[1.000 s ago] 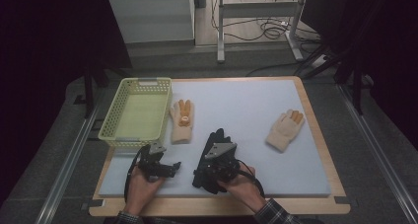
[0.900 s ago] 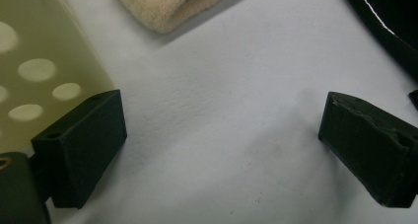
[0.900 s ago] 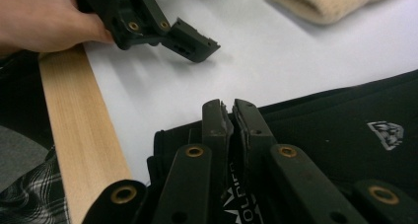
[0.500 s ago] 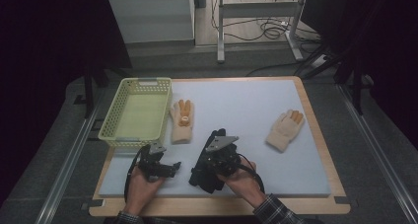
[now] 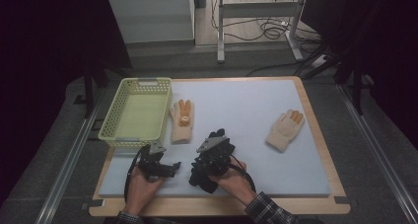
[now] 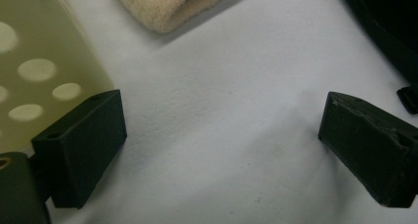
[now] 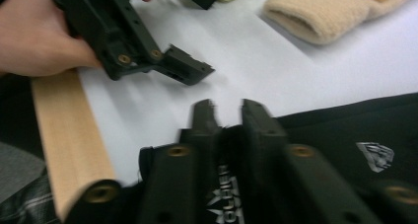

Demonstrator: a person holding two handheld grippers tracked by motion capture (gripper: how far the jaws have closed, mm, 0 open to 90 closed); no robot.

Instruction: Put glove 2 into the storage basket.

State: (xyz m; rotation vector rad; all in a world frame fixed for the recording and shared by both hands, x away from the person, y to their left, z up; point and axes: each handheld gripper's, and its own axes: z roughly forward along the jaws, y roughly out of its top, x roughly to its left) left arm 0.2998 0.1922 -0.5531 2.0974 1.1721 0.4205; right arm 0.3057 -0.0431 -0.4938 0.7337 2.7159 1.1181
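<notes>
In the high view my left gripper (image 5: 165,157) rests near the mat's front edge, just below the yellow-green basket (image 5: 112,130). Its jaws (image 6: 224,150) stand wide open over bare mat. My right gripper (image 5: 199,172) lies beside it, aimed at the left one. Its narrow jaws (image 7: 229,113) have just been opening, with a fold of the black glove (image 7: 345,135) still lying between them and a gap at the tips. The black glove (image 5: 219,135) bunches under that gripper. One beige glove (image 5: 181,121) lies beside the basket, another (image 5: 285,130) to the right.
The basket wall (image 6: 29,76) stands close to my left jaw, and the near beige glove's cuff (image 6: 167,7) lies just ahead. The wooden table edge (image 7: 64,135) runs beside the right gripper. Bare blue-grey mat (image 5: 236,100) stretches between the two beige gloves.
My right hand has slid a little left with the gripper and the black glove, closer to the left gripper. The left hand has kept still.
</notes>
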